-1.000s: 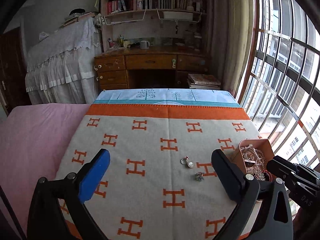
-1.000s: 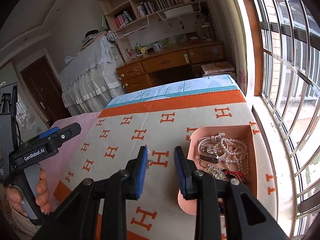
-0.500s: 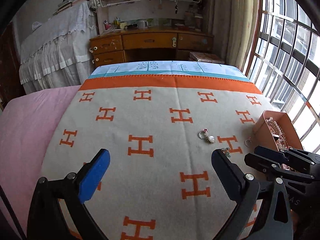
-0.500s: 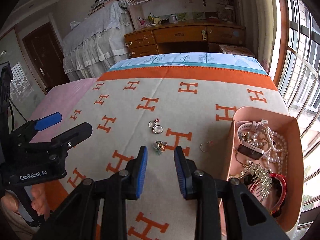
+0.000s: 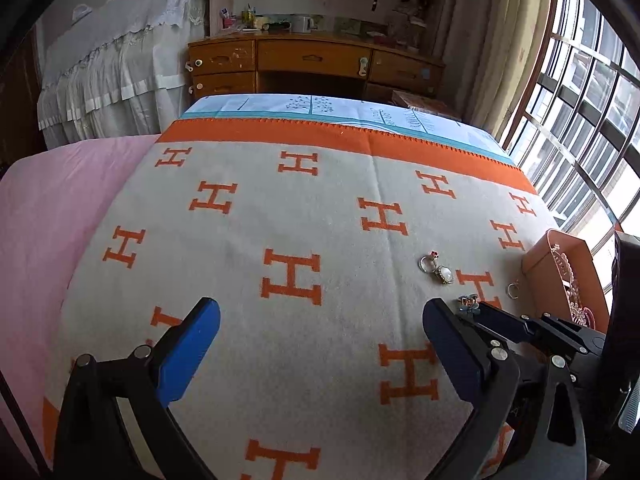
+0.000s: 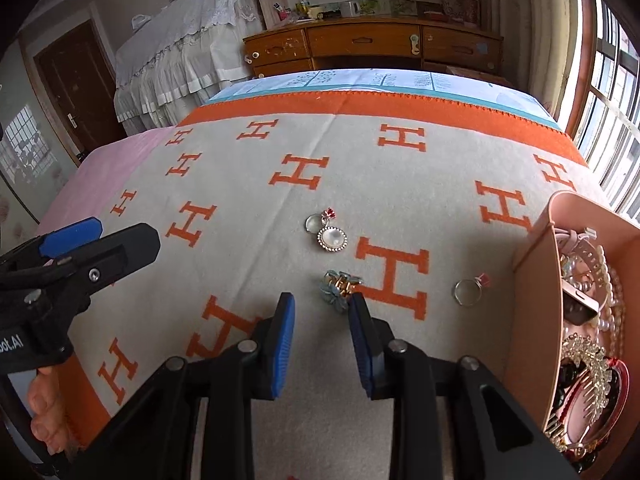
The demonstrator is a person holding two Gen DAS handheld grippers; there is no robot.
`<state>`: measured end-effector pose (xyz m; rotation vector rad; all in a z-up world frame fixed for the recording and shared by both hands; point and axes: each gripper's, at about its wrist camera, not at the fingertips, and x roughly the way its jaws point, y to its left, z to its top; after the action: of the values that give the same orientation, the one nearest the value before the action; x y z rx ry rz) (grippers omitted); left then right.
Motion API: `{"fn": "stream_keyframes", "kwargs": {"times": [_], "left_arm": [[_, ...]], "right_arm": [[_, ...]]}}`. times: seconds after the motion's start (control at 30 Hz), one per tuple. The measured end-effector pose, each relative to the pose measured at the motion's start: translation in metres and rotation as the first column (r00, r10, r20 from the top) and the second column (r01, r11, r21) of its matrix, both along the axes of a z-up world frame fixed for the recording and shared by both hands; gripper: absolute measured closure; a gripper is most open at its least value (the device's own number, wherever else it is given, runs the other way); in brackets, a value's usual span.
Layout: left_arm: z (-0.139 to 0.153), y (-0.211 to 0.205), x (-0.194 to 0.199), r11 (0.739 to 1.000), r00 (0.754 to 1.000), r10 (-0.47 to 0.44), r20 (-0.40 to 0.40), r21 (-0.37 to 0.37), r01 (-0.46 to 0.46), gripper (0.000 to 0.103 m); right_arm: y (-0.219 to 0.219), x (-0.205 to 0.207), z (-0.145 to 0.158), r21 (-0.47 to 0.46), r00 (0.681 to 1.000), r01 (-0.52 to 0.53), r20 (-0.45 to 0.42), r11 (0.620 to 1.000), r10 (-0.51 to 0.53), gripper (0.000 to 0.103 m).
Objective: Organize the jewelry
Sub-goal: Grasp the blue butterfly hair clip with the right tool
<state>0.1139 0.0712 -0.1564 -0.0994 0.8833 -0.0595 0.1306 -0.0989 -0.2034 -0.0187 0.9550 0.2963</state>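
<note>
Right claw [image 6: 322, 316] part-open just short of blue flower brooch [image 6: 339, 285].

Left gripper [image 5: 320, 344] — jaws spread wide, nothing between the blue pads, pitched downward; in the right wrist view it enters from the left edge, with the fingers [image 6: 44, 420] of the person's hand wrapped round its grip. Right gripper [image 6: 322, 338] — jaws part-open w/ a narrow gap, pads parallel, nothing between them, also pitched down, approx. level w/ the left.
</note>
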Motion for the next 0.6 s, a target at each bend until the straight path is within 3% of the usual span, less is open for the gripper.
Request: {"fn": "stream_keyframes", "kwargs": {"times": [0.23, 0.37, 0.6], "left_arm": [[0.0, -0.004, -0.001, 1.0, 1.0, -0.013, -0.006, -0.001, 0.013, 0.003], [-0.003, -0.007, 0.0, 1.0, 1.0, -0.024, -0.018, -0.013, 0.024, 0.003], [-0.006, -0.027, 0.006, 0.991, 0.993, -0.115, -0.032, -0.066, 0.113, 0.005]], "right_arm": [[0.006, 0.009, -0.001, -0.047, 0.999, 0.014, 0.032, 0.999, -0.013, 0.075], [0.007, 0.006, -0.001, -0.089, 0.999, 0.006, 0.052, 0.996, -0.002, 0.083], [-0.02, -0.002, 0.006, 0.035, 1.0, 0.008, 0.004, 0.999, -0.008, 0.084]]}}
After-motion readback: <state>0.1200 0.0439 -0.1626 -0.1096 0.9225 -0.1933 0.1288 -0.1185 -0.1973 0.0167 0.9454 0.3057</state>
